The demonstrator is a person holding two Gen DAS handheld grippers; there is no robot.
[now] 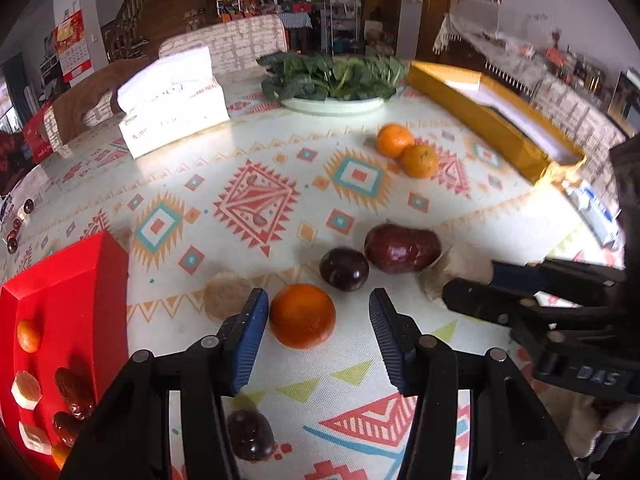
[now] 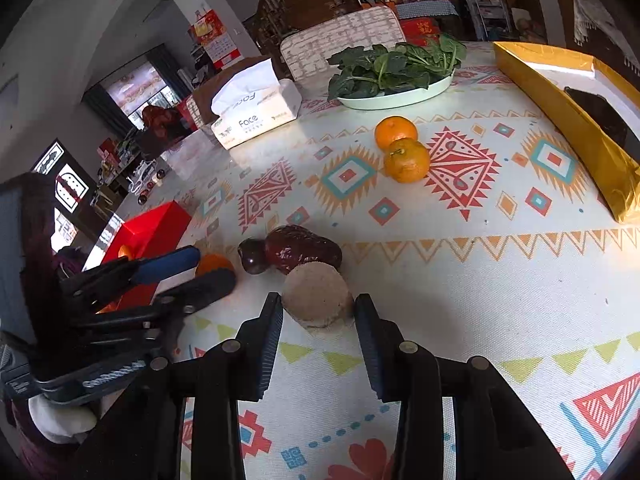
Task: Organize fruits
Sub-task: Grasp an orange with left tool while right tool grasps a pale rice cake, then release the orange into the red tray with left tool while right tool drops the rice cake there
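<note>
Now both grippers are low over the patterned tablecloth (image 1: 280, 152), each at one piece of food.

From the left wrist view, the left gripper (image 1: 318, 312) has its blue pads apart around an orange (image 1: 302, 315); the left pad is just beside the fruit, the right pad is clearly away from it, so nothing is clamped. From the right wrist view, the right gripper (image 2: 318, 312) is closed on a round beige fruit (image 2: 317, 294), with both pads against its sides. Near these lie a dark plum (image 1: 344, 269) touching a dark red fruit (image 1: 402, 249). Farther back, two oranges (image 1: 406, 151) touch each other, near a gold box (image 1: 496, 120). A red box (image 1: 60, 280) stands at the left edge of the table, and a plate of greens (image 1: 332, 100) and a tissue pack (image 1: 172, 108) are at the far side.
</note>
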